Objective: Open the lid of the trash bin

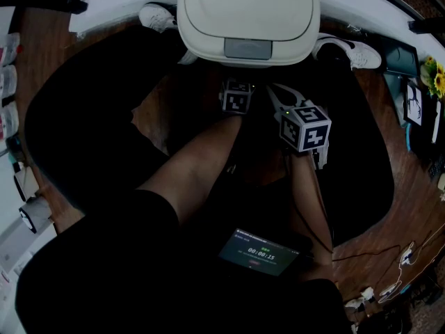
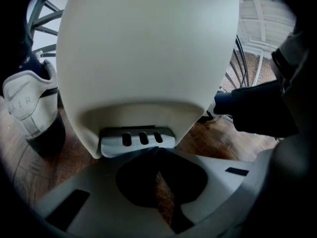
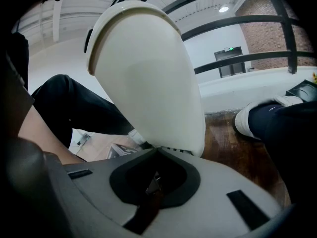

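Item one, my left tool [image 2: 154, 150]: jaws clenched tip to tip with nothing between them; only a sliver of wooden floor [image 2: 218, 139] shows through the slot behind the tips. The tips sit just below the grey pedal [image 2: 138, 139] in the recess at the foot of the trash bin [image 2: 148, 53]; I cannot tell whether they touch it. In the head view this tool's jaws are lost in shadow, and only its marker cube [image 1: 236, 96] reads clearly. Item two, my right tool [image 3: 157, 151]: jaws likewise pressed together and empty, with the tips at the bin's foot. They cover most of the pedal there, leaving a few dark slots showing beside them. In the head view it lies to the right of the left tool and a little nearer to me. Item three, the bin: it stands on the floor straight ahead of me between two white shoes [image 1: 156, 16], long axis upright, pedal side facing me. Its lid [image 1: 248, 9] lies down flat. The lid's far edge is cut off by the top of the head view, and it hides the body beneath. Item four, a dark screen [image 1: 261, 251] near my lap, its small print hard to make out.
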{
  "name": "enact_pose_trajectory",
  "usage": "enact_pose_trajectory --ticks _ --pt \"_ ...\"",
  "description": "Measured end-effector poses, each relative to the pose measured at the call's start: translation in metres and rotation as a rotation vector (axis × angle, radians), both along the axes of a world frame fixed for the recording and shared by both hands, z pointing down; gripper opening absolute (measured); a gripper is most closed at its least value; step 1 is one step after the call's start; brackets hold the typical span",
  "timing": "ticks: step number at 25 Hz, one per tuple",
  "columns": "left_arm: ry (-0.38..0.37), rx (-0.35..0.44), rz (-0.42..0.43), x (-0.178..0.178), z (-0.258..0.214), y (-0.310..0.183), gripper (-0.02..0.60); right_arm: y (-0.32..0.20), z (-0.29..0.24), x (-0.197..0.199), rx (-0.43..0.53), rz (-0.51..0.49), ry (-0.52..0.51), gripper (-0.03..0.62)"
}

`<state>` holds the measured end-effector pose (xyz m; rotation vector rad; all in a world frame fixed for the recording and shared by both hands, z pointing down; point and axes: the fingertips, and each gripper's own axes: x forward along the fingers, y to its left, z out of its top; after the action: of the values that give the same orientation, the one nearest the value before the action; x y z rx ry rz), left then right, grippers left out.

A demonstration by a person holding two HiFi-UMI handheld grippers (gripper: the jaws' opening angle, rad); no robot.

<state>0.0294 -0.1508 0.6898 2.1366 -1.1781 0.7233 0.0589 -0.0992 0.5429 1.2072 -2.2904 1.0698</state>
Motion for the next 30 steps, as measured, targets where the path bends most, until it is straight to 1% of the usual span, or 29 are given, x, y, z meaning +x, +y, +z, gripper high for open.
enact_pose_trajectory --ticks 2,4,8,10,14,17,20,24,30 --pt "0.014 -0.012 -0.011 -0.001 -0.003 0.000 0.035 0.001 0.000 0.001 0.003 0.003 -0.004 0.021" --pt "0.012 -0.014 0.004 0.000 -0.008 0.001 0.035 0.002 -0.002 0.002 0.006 0.008 -0.007 0.021" --pt "-0.038 -0.023 0.097 0.003 -0.013 0.010 0.035 0.004 -0.006 0.004 0.012 0.020 -0.012 0.021" --pt "-0.037 -0.014 0.131 0.007 -0.017 0.018 0.035 0.007 -0.008 0.004 0.016 0.021 -0.013 0.021" --pt "0.017 0.003 0.188 0.016 -0.030 0.038 0.035 0.015 -0.016 0.003 0.038 0.013 -0.010 0.021" --pt "0.057 0.019 0.214 0.015 -0.054 0.049 0.035 0.021 -0.028 0.000 0.067 0.018 -0.018 0.021" --pt "0.093 0.065 0.244 0.013 -0.090 0.056 0.035 0.023 -0.047 -0.004 0.115 0.023 -0.029 0.021" --pt "0.148 0.161 0.305 0.011 -0.148 0.065 0.035 0.020 -0.084 -0.010 0.207 0.017 -0.042 0.021" --pt "0.255 0.276 0.299 -0.016 -0.236 0.068 0.035 0.018 -0.141 -0.011 0.357 0.022 -0.058 0.021"
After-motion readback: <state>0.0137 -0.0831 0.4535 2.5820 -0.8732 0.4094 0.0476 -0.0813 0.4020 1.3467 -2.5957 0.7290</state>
